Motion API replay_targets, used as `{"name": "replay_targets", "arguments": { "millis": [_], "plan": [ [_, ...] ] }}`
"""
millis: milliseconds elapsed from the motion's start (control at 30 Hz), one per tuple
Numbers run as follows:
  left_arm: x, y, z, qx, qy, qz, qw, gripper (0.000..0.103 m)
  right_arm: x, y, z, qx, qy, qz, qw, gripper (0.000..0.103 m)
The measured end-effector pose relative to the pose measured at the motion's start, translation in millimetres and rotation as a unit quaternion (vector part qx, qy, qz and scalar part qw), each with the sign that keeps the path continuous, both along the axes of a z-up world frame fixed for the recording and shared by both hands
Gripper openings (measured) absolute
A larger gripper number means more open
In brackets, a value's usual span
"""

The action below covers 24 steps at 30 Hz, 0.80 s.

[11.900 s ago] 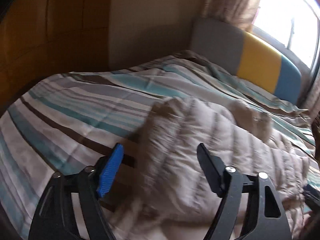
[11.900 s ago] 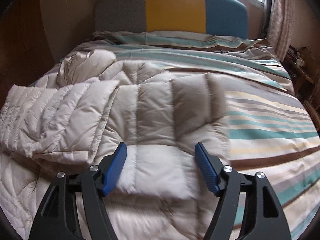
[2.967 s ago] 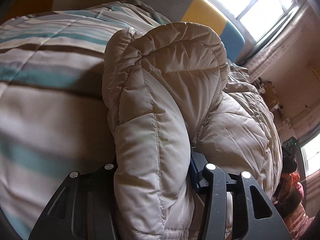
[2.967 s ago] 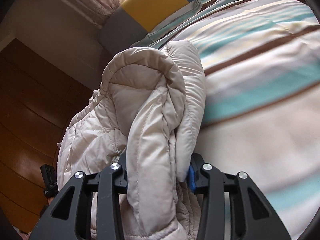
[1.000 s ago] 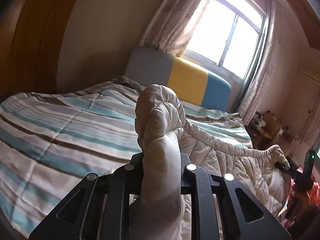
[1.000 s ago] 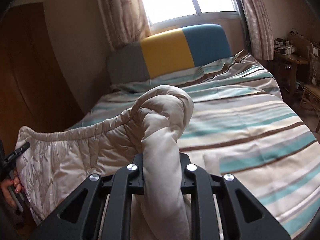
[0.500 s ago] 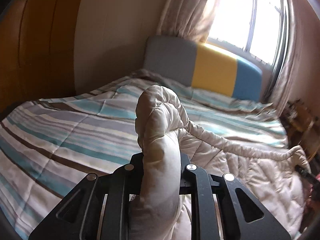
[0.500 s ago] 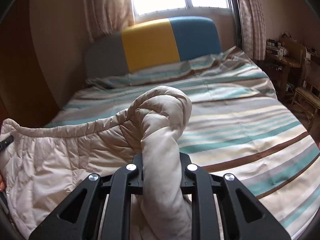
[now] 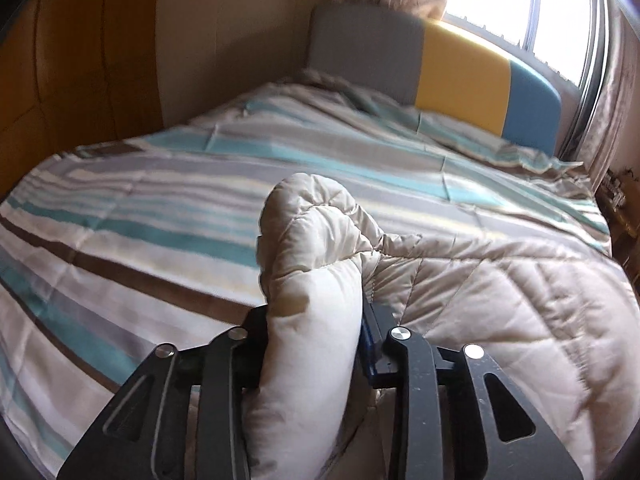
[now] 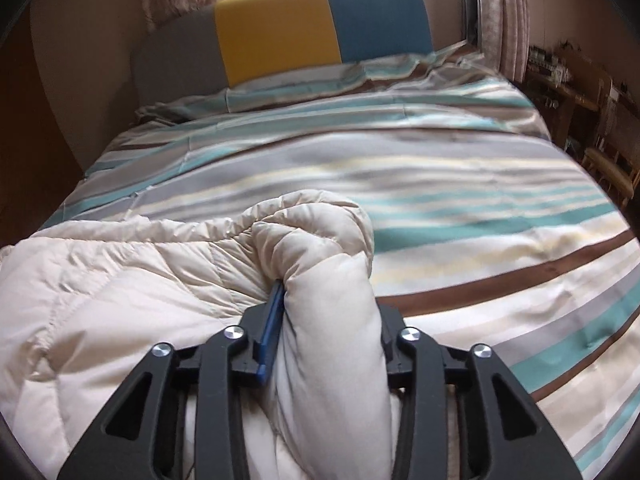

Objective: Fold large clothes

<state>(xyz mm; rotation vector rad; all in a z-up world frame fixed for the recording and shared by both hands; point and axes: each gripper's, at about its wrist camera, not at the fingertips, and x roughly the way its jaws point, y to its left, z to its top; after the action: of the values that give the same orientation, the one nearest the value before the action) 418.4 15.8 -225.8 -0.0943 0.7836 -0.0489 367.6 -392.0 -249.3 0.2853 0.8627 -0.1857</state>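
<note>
A cream quilted puffer jacket (image 9: 480,300) lies spread on the striped bed cover (image 9: 140,200). My left gripper (image 9: 314,312) has a thick bunched fold of its left edge between its fingers. The jaws are opening, and the fabric still fills the gap against the blue pad (image 9: 367,340). In the right wrist view the jacket (image 10: 120,280) spreads leftwards. My right gripper (image 10: 330,304) has the right-hand bunch between its jaws, which are opening too. Its blue pad (image 10: 272,332) still touches the fabric. Both grippers point down at the bed.
The bed cover (image 10: 440,168) runs back to a grey, yellow and blue headboard (image 10: 280,28) under a bright window (image 9: 520,0). A wooden wardrobe (image 9: 60,60) stands left of the bed. A cluttered side table (image 10: 568,76) and a chair (image 10: 612,168) stand to the right.
Both grippers have sunk towards the bed and tipped downwards, and the jacket between them now rests on the cover. The gap between each pair of jaws has widened.
</note>
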Motion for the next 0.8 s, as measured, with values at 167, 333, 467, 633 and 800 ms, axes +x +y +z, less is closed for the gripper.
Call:
{"name": "replay_targets", "arguments": {
  "millis": [167, 333, 467, 633, 800],
  "plan": [
    [8, -2, -16, -0.003, 0.025, -0.002, 0.9997, 0.038, 5, 8, -8, -0.025, 0.015, -0.004, 1.000, 0.048],
    [7, 0, -17, -0.001, 0.029, 0.012, 0.9995, 0.053, 8, 17, -10, -0.057, 0.020, -0.010, 0.998, 0.052],
    [4, 6, -11, 0.005, 0.038, 0.041, 0.9984, 0.079, 9, 19, -9, -0.077, 0.021, -0.015, 0.997, 0.055],
    [-30, 4, 34, 0.010, -0.003, 0.088, 0.9960, 0.081, 9, 19, -10, -0.085, 0.026, -0.022, 0.996, 0.062],
    [-73, -25, 78, -0.053, -0.089, 0.076, 0.9917, 0.087, 7, 22, -8, -0.095, 0.026, -0.026, 0.995, 0.065]
  ]
}}
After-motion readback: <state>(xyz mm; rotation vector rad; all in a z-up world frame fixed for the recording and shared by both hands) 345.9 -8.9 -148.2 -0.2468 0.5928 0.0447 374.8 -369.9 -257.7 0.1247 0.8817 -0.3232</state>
